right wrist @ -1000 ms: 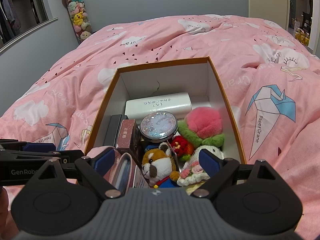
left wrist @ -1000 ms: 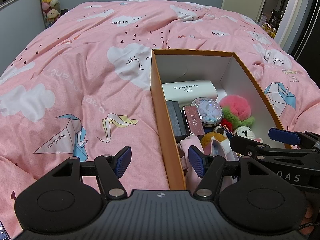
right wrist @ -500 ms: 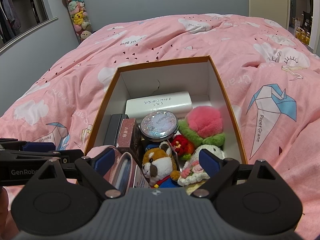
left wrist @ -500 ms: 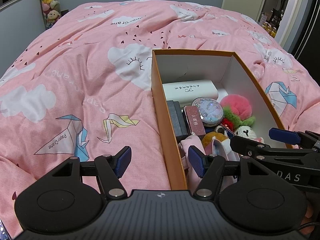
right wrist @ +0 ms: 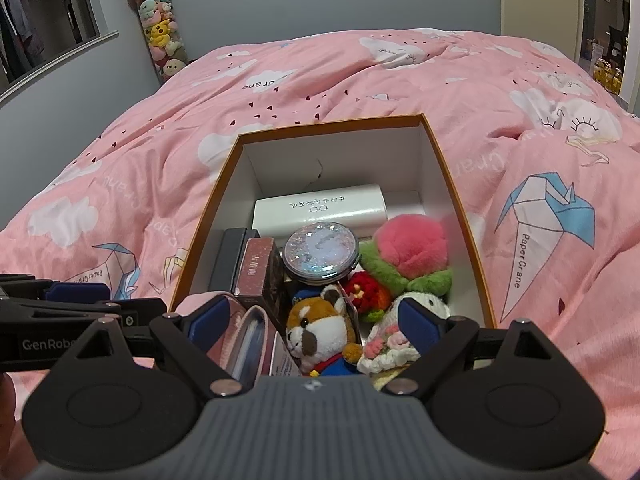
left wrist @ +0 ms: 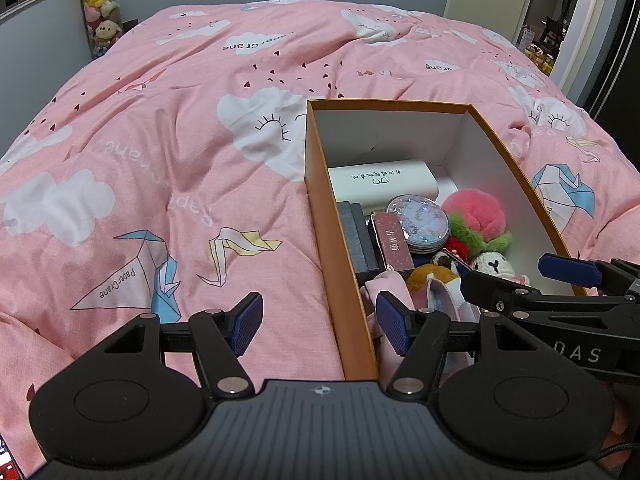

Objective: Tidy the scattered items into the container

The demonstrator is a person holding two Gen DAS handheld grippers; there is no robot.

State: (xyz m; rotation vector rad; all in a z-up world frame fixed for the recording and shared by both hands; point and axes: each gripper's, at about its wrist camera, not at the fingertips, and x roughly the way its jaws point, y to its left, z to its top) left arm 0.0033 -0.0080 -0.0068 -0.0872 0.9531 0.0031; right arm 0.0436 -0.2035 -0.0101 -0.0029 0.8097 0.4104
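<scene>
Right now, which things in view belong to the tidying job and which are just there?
Job:
orange box
white case
glitter compact
peach plush
raccoon plush
left gripper, open
right gripper, open

Just there:
pink duvet
plush-toy tube

Covering the whole bed: a pink duvet (left wrist: 168,152), printed with white clouds, paper cranes and small hearts, rumpling toward 12 o'clock. Sitting directly on it, at 3 o'clock in the left view and dead centre in the right: an open orange box (left wrist: 320,216), pressing into the fabric.
</scene>
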